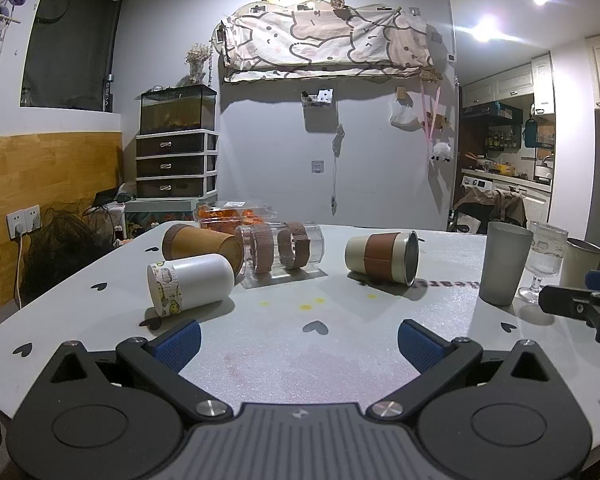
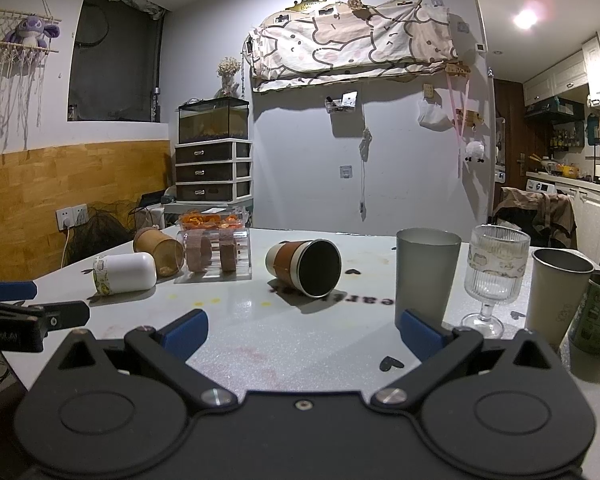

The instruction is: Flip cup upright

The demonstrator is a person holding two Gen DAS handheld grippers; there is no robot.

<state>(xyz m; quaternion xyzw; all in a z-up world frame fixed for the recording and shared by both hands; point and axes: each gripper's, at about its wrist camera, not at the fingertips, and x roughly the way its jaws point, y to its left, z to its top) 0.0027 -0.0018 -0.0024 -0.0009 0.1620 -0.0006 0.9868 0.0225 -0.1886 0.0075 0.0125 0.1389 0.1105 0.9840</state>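
The cream cup with the brown sleeve (image 2: 302,267) lies on its side near the middle of the table (image 2: 300,340), its dark open mouth turned toward the near right edge. The right gripper (image 2: 302,334) hovers low over the near edge with its blue pads (image 2: 187,330) spread wide and nothing between them; the cup is ahead of it, apart from the fingers and roughly in line with the gap. The left gripper (image 1: 298,338) is also wide open and empty, and from it the same cup (image 1: 381,259) lies ahead and to the right.

Toward the left edge lie a white cup (image 1: 191,285), a brown cup (image 1: 202,245) and a clear box (image 1: 281,252) holding brown sleeves. Near the right edge stand upright a grey tumbler (image 2: 425,277), a ribbed stem glass (image 2: 493,276), a steel cup (image 2: 556,295) and a green can (image 2: 596,312).
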